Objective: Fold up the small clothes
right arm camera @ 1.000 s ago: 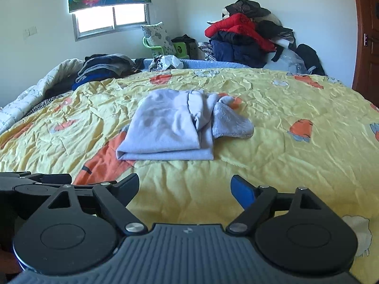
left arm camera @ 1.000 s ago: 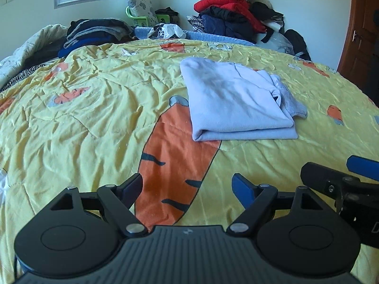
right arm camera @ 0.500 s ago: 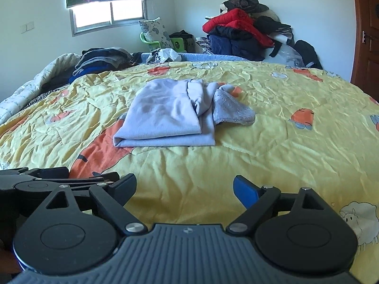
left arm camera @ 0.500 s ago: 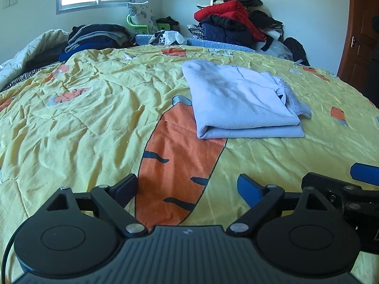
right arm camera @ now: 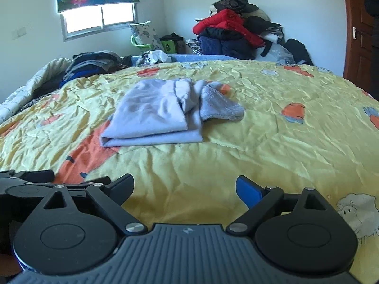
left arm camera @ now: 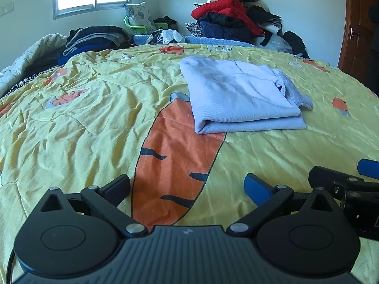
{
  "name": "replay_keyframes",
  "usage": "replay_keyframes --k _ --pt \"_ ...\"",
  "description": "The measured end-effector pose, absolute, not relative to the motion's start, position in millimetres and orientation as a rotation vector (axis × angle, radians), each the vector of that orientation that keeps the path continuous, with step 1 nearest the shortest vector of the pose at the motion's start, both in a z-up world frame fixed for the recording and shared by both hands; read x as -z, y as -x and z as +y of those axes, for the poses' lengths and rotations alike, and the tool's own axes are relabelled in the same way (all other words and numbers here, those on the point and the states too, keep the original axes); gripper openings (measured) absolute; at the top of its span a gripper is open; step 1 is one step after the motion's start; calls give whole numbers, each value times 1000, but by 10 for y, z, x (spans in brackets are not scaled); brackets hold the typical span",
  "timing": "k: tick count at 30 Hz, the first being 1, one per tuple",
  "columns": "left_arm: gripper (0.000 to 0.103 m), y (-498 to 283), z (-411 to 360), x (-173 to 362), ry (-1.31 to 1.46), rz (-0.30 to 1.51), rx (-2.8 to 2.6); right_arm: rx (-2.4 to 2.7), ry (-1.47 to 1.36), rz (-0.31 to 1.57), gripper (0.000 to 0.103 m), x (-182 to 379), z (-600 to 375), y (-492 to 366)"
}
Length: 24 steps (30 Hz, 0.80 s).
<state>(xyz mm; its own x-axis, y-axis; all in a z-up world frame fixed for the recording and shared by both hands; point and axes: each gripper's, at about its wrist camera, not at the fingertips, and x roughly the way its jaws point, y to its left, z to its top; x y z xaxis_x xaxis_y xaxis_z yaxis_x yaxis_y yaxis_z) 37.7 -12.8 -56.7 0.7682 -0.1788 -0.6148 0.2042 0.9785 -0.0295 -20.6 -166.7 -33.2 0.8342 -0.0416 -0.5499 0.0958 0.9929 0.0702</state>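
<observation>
Folded lavender garment (left arm camera: 239, 99) on quilt (left arm camera: 83, 118); left tongs (left arm camera: 187, 187), right tongs (right arm camera: 184, 187) just widened, empty, angled down.

Right tool (left arm camera: 364, 182) cut off (frame edge).

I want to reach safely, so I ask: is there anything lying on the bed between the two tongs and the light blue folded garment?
Nothing visible. Between the left tongs, the right tongs and the garment lies only the bare yellow bedcover. Both tongs are open and empty. The clothes piles sit far behind the garment.
</observation>
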Motion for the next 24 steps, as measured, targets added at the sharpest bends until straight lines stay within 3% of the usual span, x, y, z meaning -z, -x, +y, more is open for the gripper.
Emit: replay_keyframes --k 24 --pt "103 -373 -135 570 -36 661 198 94 -93 588 98 446 -1729 235"
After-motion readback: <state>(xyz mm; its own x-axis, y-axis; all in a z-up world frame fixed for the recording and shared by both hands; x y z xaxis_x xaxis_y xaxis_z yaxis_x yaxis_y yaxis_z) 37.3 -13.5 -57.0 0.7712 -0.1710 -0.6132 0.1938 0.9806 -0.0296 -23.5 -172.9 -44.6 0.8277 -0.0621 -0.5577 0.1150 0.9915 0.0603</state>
